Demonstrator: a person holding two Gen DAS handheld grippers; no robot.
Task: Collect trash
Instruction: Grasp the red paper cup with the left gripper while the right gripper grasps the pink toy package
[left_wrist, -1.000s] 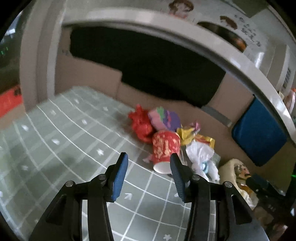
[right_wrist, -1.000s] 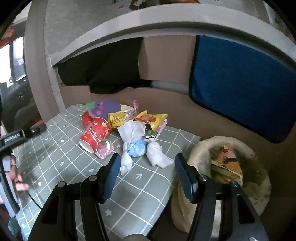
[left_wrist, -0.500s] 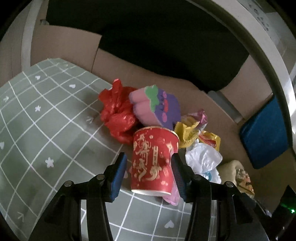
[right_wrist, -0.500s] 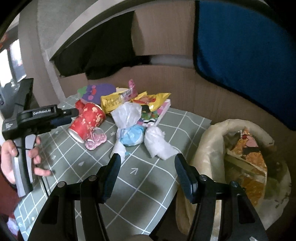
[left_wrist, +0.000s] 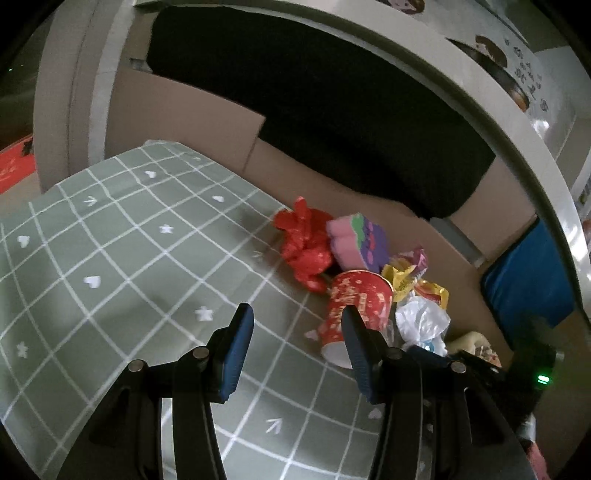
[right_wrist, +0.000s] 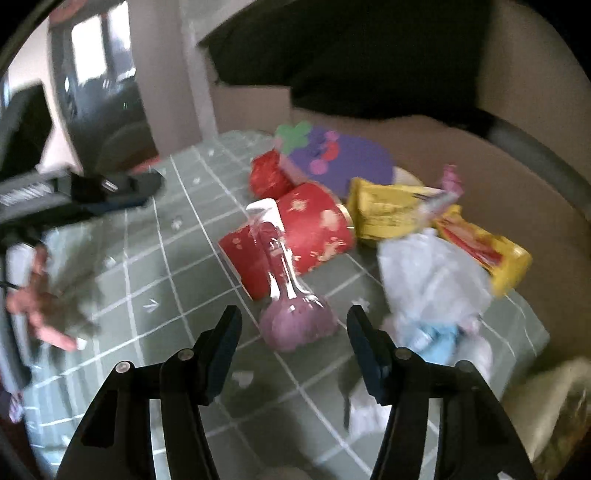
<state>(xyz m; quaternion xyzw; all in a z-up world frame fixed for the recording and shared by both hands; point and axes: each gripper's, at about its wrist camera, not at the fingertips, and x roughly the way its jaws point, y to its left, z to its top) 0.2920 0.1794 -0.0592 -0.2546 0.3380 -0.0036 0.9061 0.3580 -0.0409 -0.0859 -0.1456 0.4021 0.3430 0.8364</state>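
A red paper cup (left_wrist: 360, 302) lies on its side on the green checked cloth (left_wrist: 129, 277), just past my left gripper's right finger. My left gripper (left_wrist: 295, 328) is open and holds nothing. In the right wrist view the cup (right_wrist: 310, 229) lies behind a clear pouch with pinkish-purple contents (right_wrist: 295, 325). My right gripper (right_wrist: 293, 323) hangs over that pouch, and its jaws are closing. The pouch shows between the fingertips, but the pads do not press on it. A white plastic bag (right_wrist: 432, 277) and yellow wrappers (right_wrist: 388, 210) lie to the right.
A crumpled red wrapper (left_wrist: 306, 243) and a purple foam piece (left_wrist: 362, 240) sit behind the cup by the cardboard wall (left_wrist: 184, 122). A beige trash bag (right_wrist: 554, 406) stands off the table's right edge. A person's hand (right_wrist: 40, 314) holds the left gripper (right_wrist: 92, 188).
My left gripper has drawn back and to the left, so the cup is no longer between its fingers. My right gripper has swung left and down, from the white bags to the pinkish pouch.
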